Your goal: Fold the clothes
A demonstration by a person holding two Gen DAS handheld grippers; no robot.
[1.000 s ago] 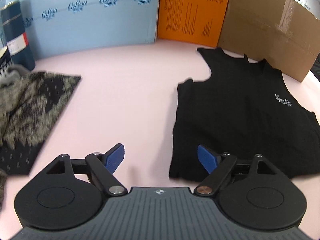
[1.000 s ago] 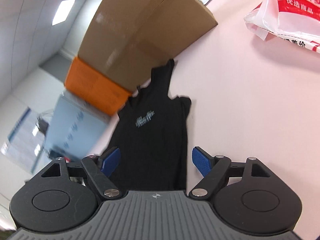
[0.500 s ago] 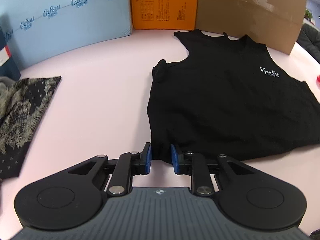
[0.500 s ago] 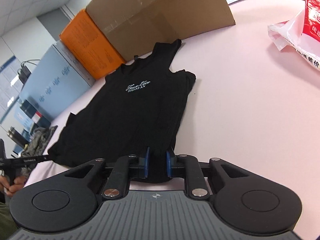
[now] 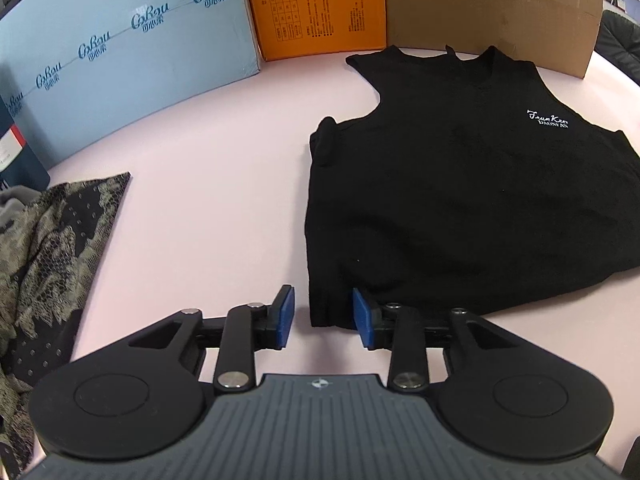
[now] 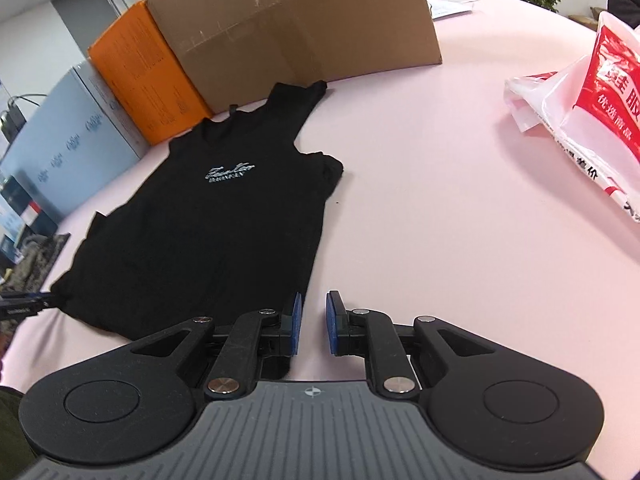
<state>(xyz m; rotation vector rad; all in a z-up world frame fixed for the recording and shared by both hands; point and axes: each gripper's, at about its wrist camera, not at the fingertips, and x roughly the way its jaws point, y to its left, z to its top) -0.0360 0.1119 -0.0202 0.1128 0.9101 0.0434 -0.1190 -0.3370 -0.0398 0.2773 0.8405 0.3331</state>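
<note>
1. We see a black vest (image 5: 460, 184) lying flat on the pink table (image 5: 208, 168), neck toward the boxes at the back, white lettering on its chest.
2. Our left gripper (image 5: 323, 315) sits low at the vest's near left corner. Its jaws stand partly open, and the hem corner lies in the gap between the blue pads (image 5: 285, 316) without being pinched.
3. Our right gripper (image 6: 313, 323) is at the vest's (image 6: 212, 216) near right corner. Its jaws are open only a narrow gap, with bare table (image 6: 440, 220) showing between the pads (image 6: 295, 324); the left pad is just beside the hem edge, and we cannot tell whether it touches the cloth.
4. In the right wrist view the other gripper's tip (image 6: 24, 305) shows at the vest's far lower corner.
5. The vest's side edges are tucked in, with small bunches of cloth at each armhole.
6. Behind the vest stand a blue box (image 5: 120, 60), an orange box (image 5: 316, 4) and a brown carton (image 5: 492, 4), side by side; the shoulder straps reach almost to the carton.
7. To the left lies a patterned dark garment (image 5: 48, 248), well apart from the vest.
8. To the right, a red and white plastic bag (image 6: 592, 120) rests on the table, also well apart.
</note>
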